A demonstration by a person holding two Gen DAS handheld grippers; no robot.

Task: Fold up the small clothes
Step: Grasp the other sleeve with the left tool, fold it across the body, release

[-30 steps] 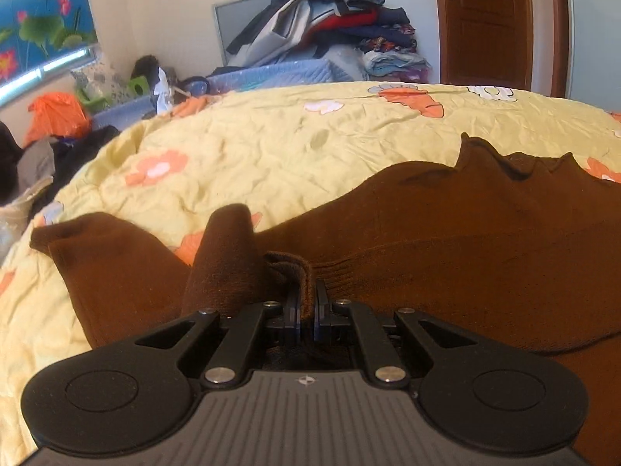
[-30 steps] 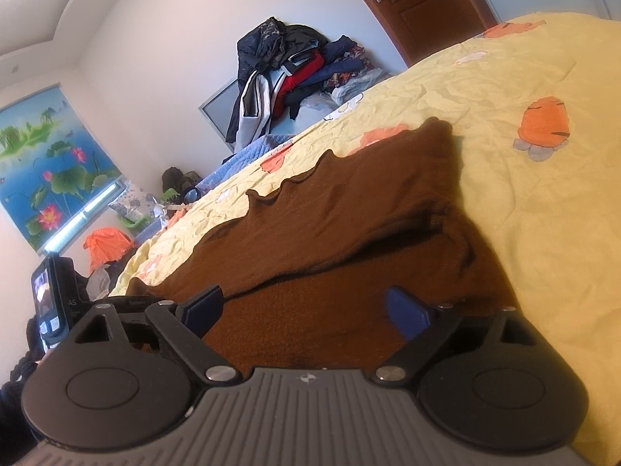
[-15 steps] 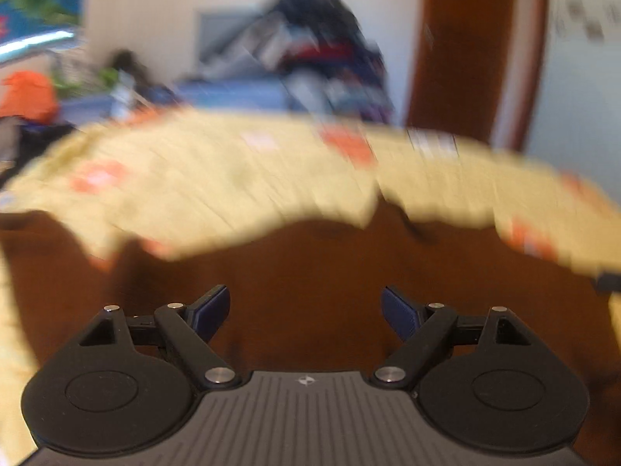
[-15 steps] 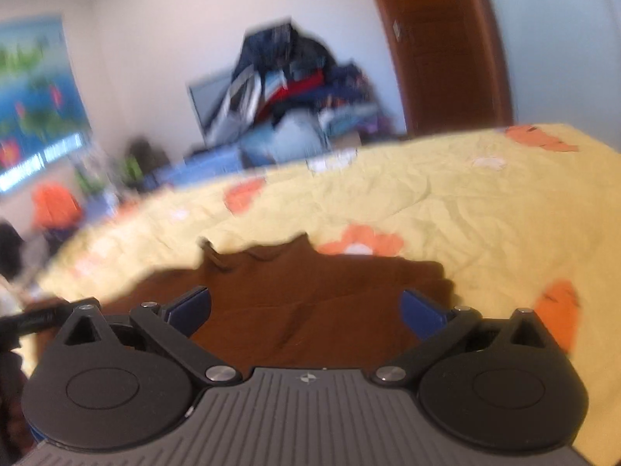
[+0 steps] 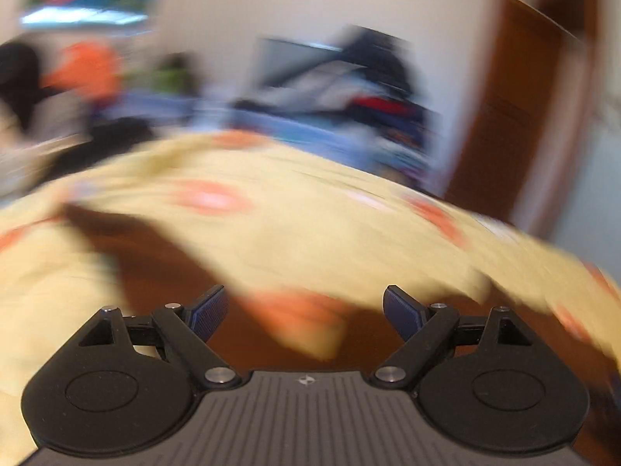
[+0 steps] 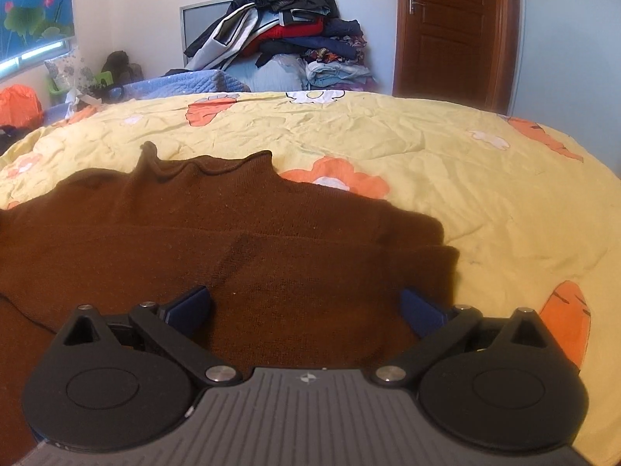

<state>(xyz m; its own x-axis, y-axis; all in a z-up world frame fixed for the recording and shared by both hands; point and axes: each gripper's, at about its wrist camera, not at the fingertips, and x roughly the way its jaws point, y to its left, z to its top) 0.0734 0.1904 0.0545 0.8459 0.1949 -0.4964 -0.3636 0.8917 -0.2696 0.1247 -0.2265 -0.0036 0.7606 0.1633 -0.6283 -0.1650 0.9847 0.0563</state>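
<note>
Brown sweater (image 6: 240, 248) lies flat on yellow floral bedspread (image 6: 446, 163), folded layers visible, collar toward far side. Right gripper (image 6: 304, 305) over sweater's near part, jaws just opened wide, nothing between them. Left gripper (image 5: 304, 308) in blurred view, jaws just opened, apart, nothing pinched; brown cloth (image 5: 155, 264) beneath.

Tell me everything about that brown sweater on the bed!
The brown sweater is a dark brown knit that looks soft and fuzzy. It lies flat on the yellow flowered bedspread, with one layer folded over another, leaving a straight edge across the middle. A high neck with a wavy rim points toward the far side. Nothing grips it: the right gripper hangs over it, jaws wide open.
</note>
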